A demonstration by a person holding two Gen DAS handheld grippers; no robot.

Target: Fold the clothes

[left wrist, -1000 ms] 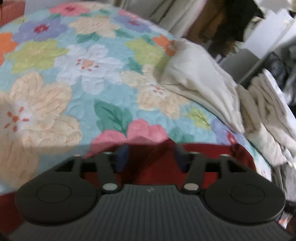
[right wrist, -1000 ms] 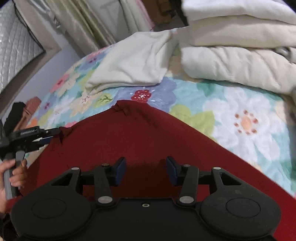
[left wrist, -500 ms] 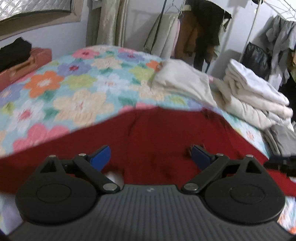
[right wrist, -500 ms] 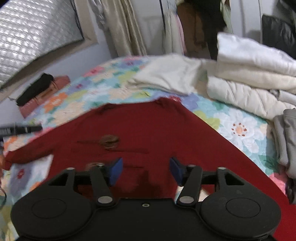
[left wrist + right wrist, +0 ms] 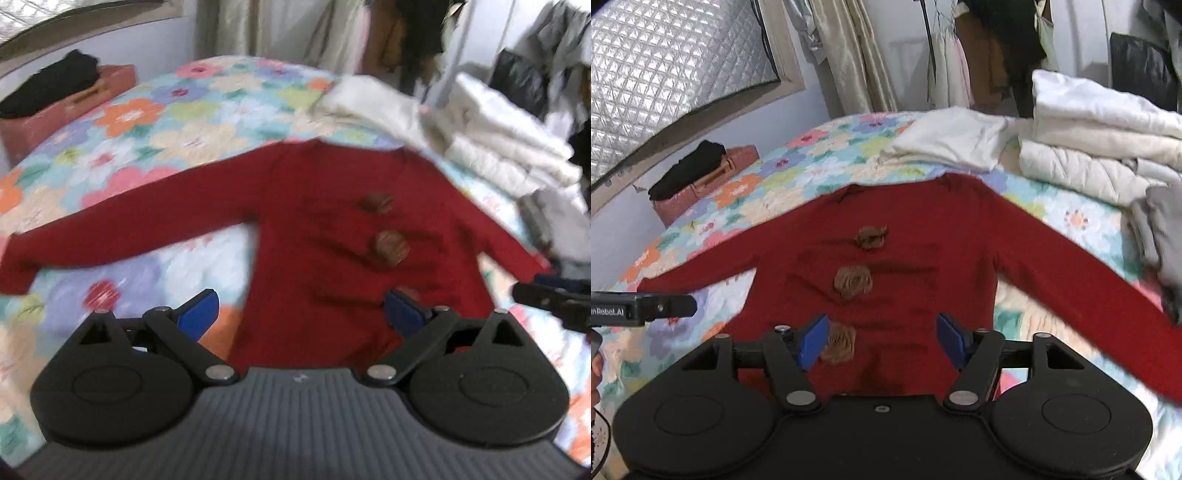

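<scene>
Red sweater (image 5: 325, 236) is lying flat, front up, on the floral bedspread (image 5: 177, 122), collar pointing away from both cams, hem toward them, so its long axis is running straight ahead of the grippers. Sleeves are spreading out sideways: the left sleeve (image 5: 122, 229) is stretching far out to the left in the left wrist view, the right sleeve (image 5: 1082, 273) is angling down to the right edge in the right wrist view.

Left gripper (image 5: 301, 312) is hanging over the hem w/ jaws spread wide and nothing between the pads, empty. Right gripper (image 5: 882, 341) is hovering above the lower body by the bottom brown rosette (image 5: 838, 343), jaws opening, no cloth pinched, also empty.

What the next move is prob turning on: each sleeve is lying out to its own side, so left gripper is sitting nearer the left sleeve, right gripper nearer the right one. Both cuffs are well apart from the fingers, so either hand is needing to travel outward along its sleeve before a fold inward across the body

Cream folded stack (image 5: 1100, 140) is sitting beyond the right shoulder, near but not touching the collar as far as I can tell; left view is blurry
</scene>
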